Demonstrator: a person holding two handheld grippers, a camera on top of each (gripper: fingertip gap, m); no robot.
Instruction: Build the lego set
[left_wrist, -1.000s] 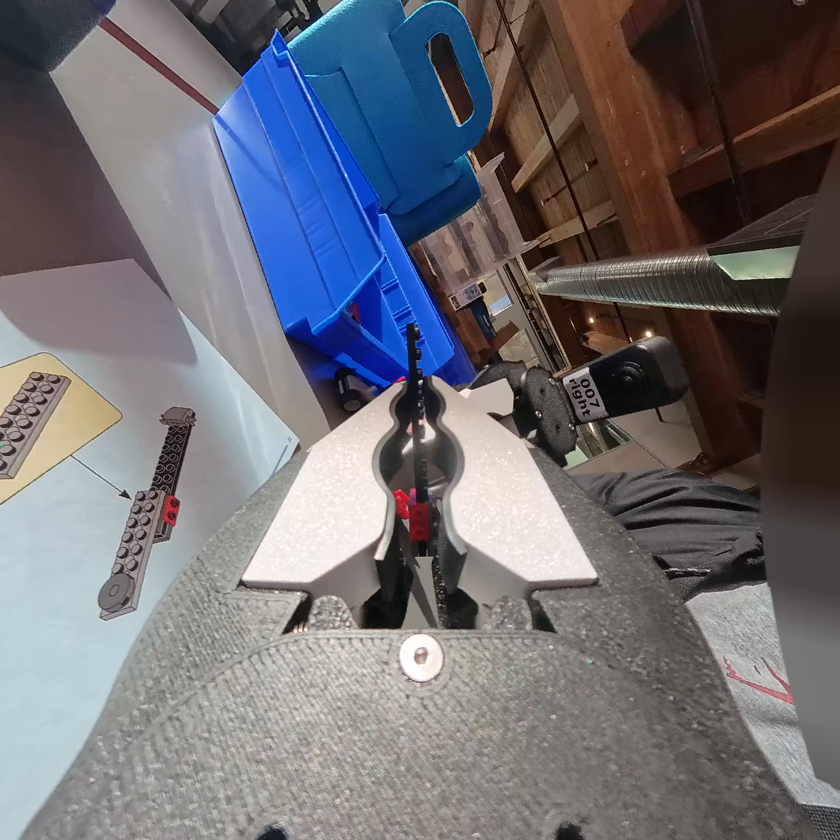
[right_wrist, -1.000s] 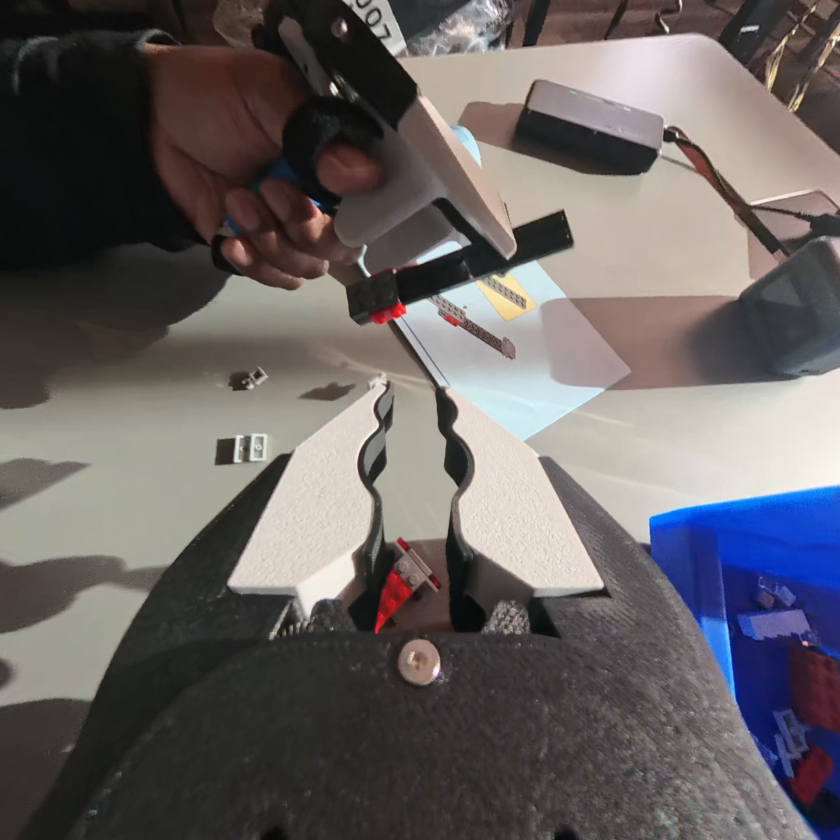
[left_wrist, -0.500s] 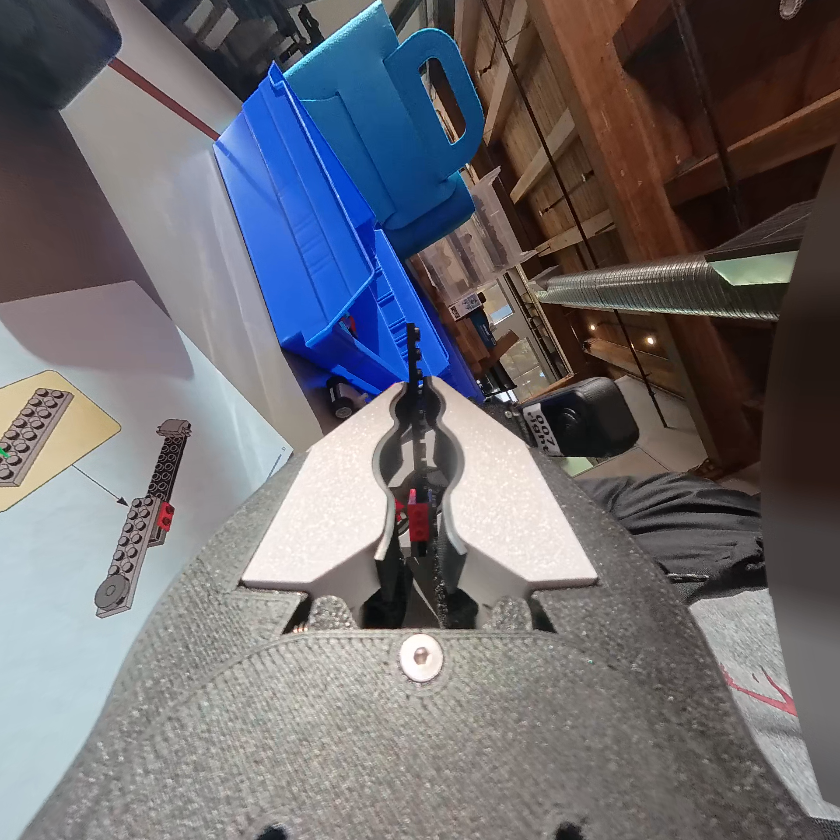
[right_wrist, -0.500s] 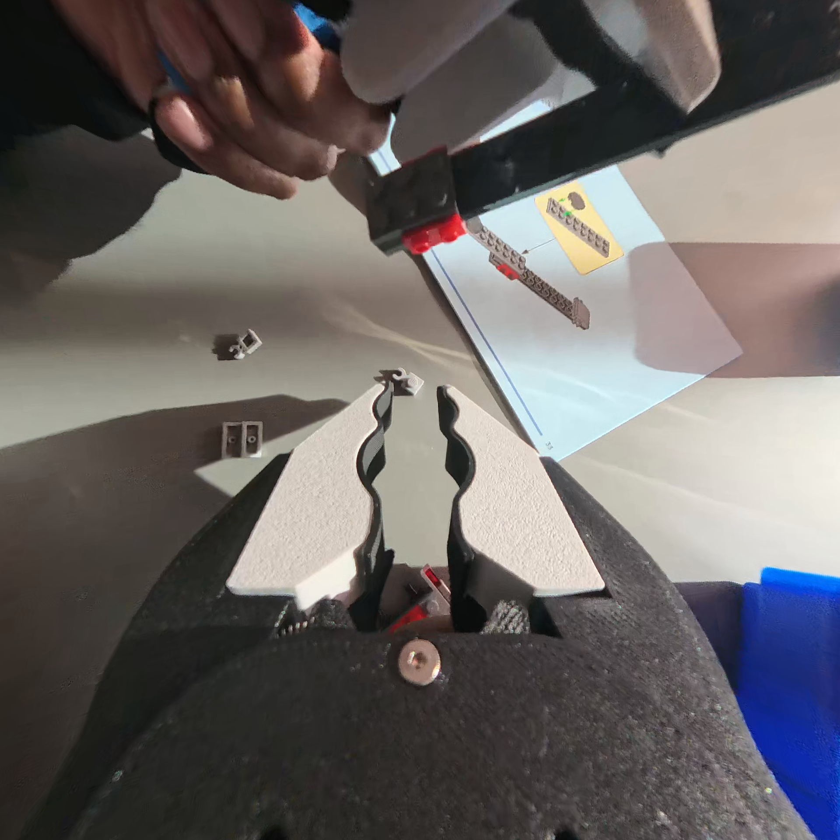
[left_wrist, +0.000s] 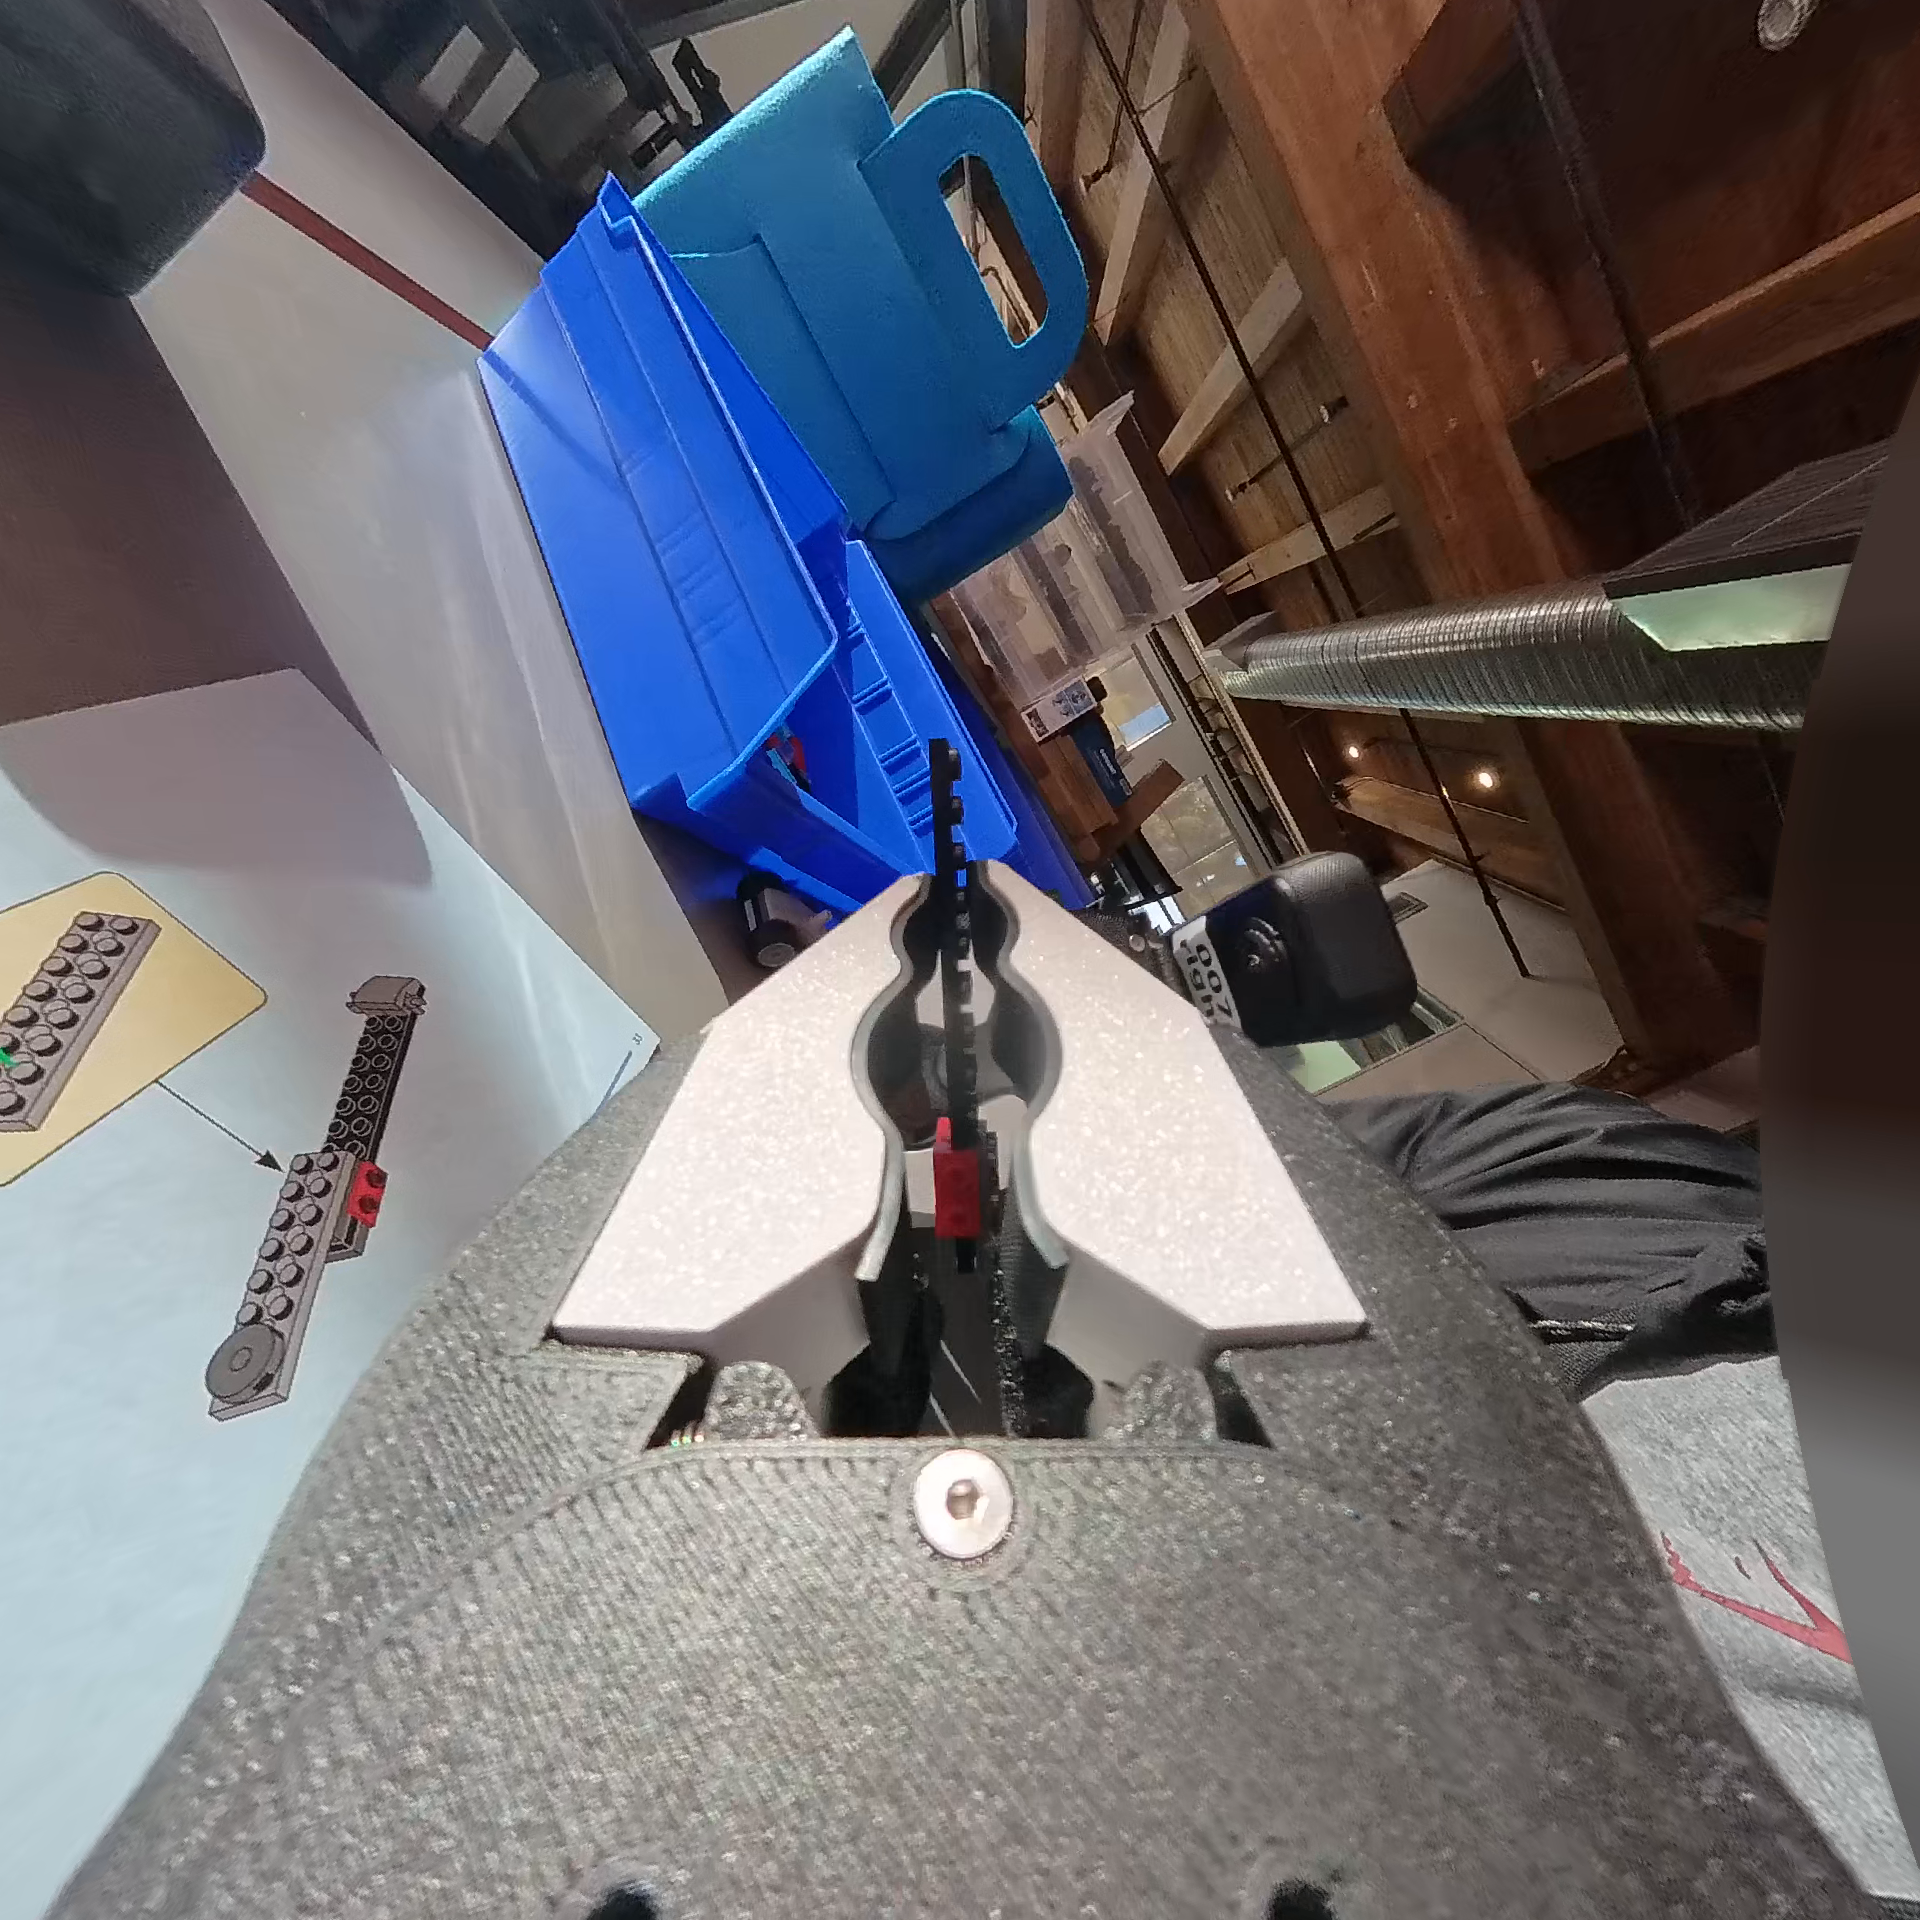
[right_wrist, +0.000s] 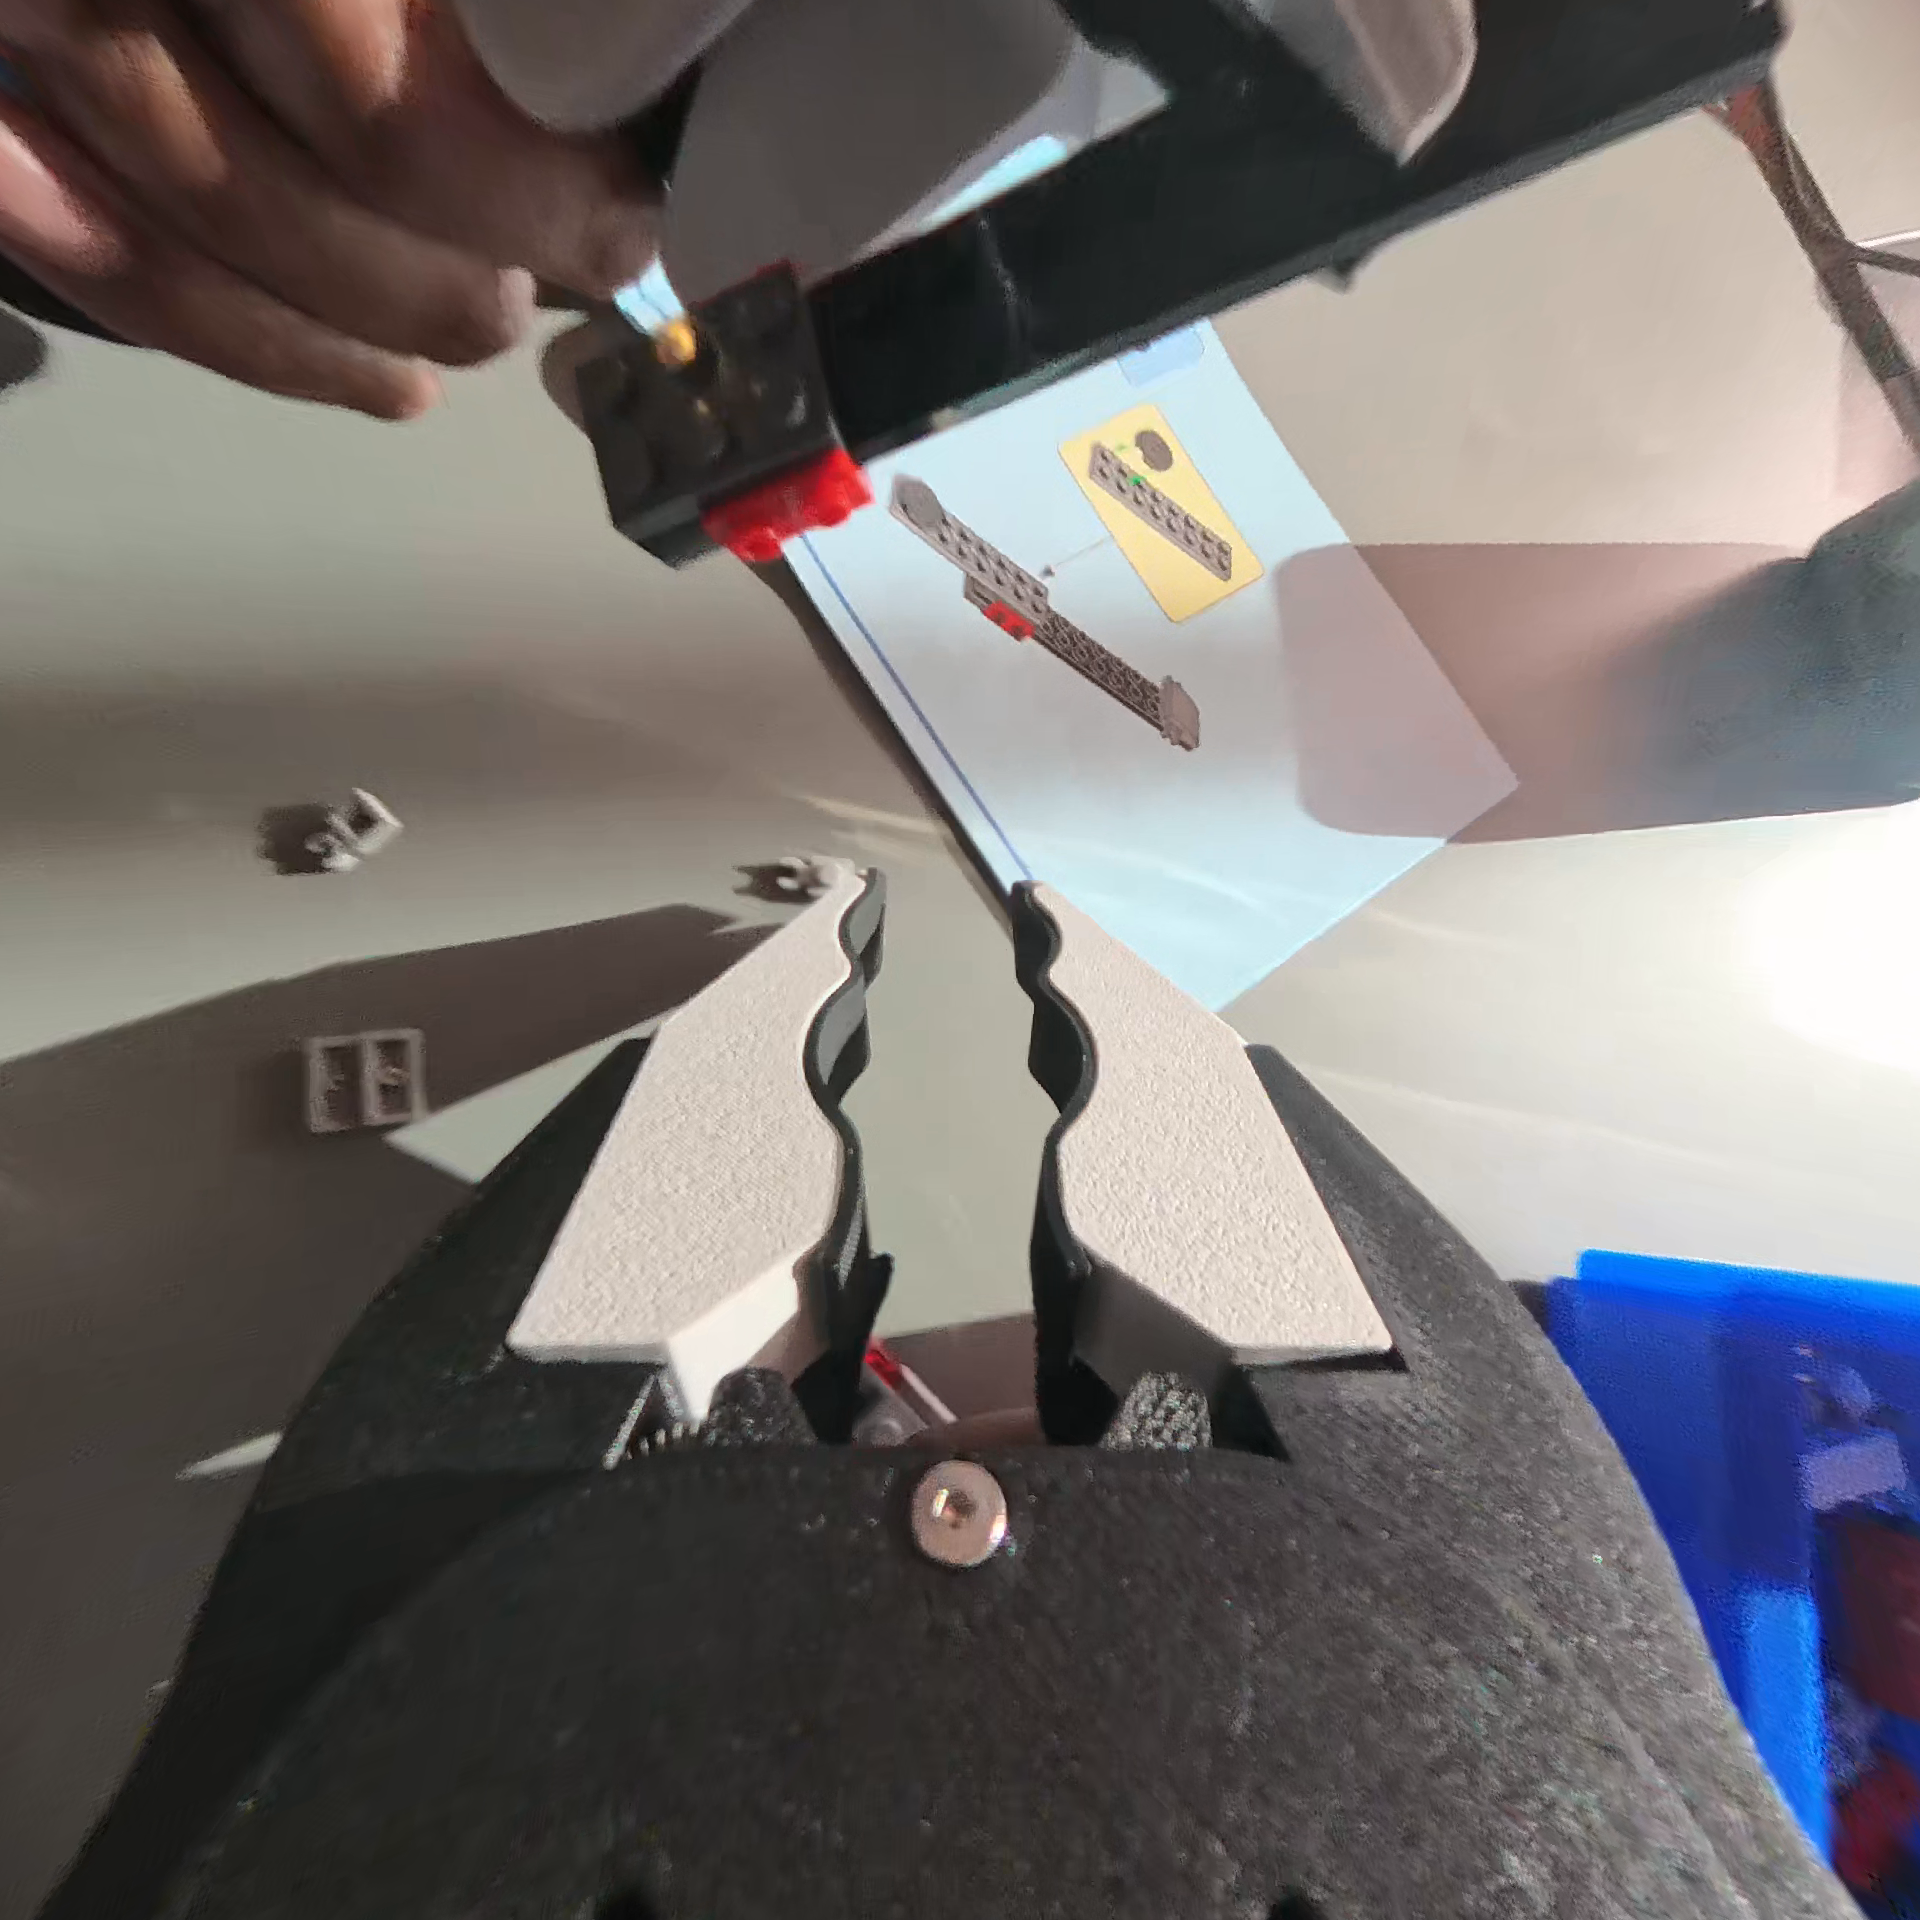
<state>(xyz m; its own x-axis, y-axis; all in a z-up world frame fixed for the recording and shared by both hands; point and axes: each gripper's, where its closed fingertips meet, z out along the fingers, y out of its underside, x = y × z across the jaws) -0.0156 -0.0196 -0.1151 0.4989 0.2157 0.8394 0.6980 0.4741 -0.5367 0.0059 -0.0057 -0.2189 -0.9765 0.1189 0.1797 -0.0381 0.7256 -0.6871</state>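
My left gripper (left_wrist: 951, 888) is shut on a long black lego plate (left_wrist: 951, 935), held on edge, with a small red brick (left_wrist: 958, 1179) on its near end. In the right wrist view the same plate (right_wrist: 1247, 208) hangs above the table in the left gripper (right_wrist: 831, 156), with a black block (right_wrist: 707, 416) and the red brick (right_wrist: 790, 509) at its end. My right gripper (right_wrist: 948, 894) is open and empty, just below and in front of that end. The instruction sheet (right_wrist: 1143, 779) lies on the table beyond it.
Small grey lego pieces (right_wrist: 364, 1075) (right_wrist: 332, 826) (right_wrist: 795, 878) lie on the grey table (right_wrist: 312, 644) left of my right gripper. A blue bin of bricks (right_wrist: 1714, 1455) stands at the right, and also shows in the left wrist view (left_wrist: 675, 520). A person's hand (right_wrist: 260, 208) holds the left gripper. My right fingertips sit around 11 centimetres from my left ones.
My right gripper has moved closer to the held plate's brick end and has stayed open. The left gripper has kept its hold with little movement.
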